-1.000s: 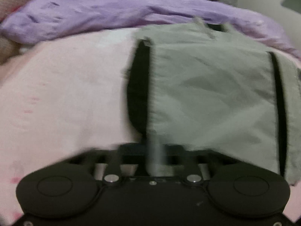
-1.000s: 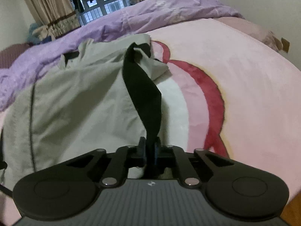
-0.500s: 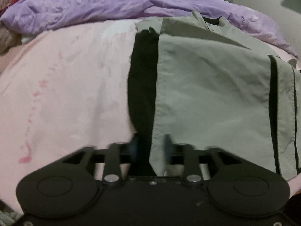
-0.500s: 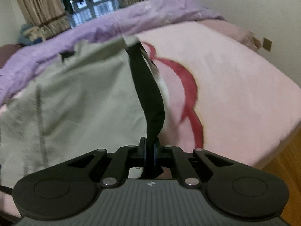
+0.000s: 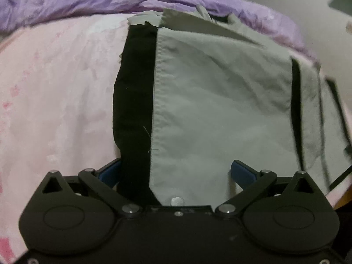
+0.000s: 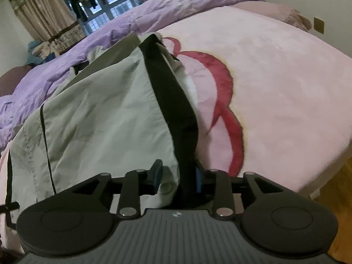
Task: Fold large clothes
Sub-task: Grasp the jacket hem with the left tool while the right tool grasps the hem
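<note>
A large grey-green garment (image 5: 220,101) with a black band (image 5: 134,101) down its edge lies spread on the pink blanket (image 5: 55,92). My left gripper (image 5: 176,171) hovers over the near hem with its jaws opening wide. The hem and a snap button (image 5: 177,201) lie between the blue pads (image 5: 242,172), untouched. In the right wrist view the same garment (image 6: 105,114) has its black band (image 6: 171,101) running into my right gripper (image 6: 177,172). Those jaws are opening, with cloth loose between the pads (image 6: 157,171).
A crumpled purple quilt (image 5: 110,0) lies along the far side of the bed. The pink blanket (image 6: 286,83) bears a red pattern (image 6: 222,92). The bed's edge drops to a wooden floor (image 6: 336,193) on the right. A window with curtains (image 6: 44,15) is behind.
Both grippers were shut on the garment's near edge and have opened, the left first and wider. The cloth has dropped and now lies flatter on the blanket.
</note>
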Demonstrator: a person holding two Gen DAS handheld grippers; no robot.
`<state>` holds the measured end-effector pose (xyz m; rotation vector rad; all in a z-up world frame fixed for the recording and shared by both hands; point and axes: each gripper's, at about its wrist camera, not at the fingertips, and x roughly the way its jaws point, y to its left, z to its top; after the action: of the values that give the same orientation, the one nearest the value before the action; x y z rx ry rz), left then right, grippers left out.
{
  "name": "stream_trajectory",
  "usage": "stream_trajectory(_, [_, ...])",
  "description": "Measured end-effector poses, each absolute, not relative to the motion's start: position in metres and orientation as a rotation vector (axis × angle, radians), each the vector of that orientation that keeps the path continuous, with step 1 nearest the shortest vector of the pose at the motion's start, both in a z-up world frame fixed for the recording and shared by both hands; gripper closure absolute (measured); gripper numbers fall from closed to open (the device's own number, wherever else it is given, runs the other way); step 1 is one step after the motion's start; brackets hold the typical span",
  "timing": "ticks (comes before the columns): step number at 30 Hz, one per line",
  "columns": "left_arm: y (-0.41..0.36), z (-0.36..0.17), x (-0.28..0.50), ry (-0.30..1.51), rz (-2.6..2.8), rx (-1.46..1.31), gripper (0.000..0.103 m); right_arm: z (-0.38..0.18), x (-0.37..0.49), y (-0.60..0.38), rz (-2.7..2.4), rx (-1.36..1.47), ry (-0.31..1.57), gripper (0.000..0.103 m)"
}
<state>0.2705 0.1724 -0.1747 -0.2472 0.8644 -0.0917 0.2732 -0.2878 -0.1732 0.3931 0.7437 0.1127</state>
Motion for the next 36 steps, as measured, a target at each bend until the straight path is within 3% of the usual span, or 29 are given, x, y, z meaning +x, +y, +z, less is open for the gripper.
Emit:
stream_trajectory(13, [0.229,-0.18,0.245,0.878,-0.315,-0.642,0.0,-0.172,0.271,-0.285,0.115,0.364,0.738,0.06])
stream_trajectory(22, [0.219,-0.177,0.257,0.852,-0.288,-0.57,0.0,-0.171,0.274,-0.278,0.164,0.323,0.733,0.03])
stream_trajectory(31, [0.208,-0.177,0.27,0.825,-0.249,-0.518,0.0,-0.174,0.272,-0.293,0.209,0.416,0.707,0.027])
stream_trajectory(34, [0.198,-0.176,0.27,0.82,-0.234,-0.453,0.0,-0.176,0.274,-0.301,0.236,0.503,0.707,0.014])
stream_trajectory(36, [0.189,-0.176,0.268,0.814,-0.219,-0.391,0.0,-0.178,0.273,-0.302,0.242,0.546,0.7,0.014])
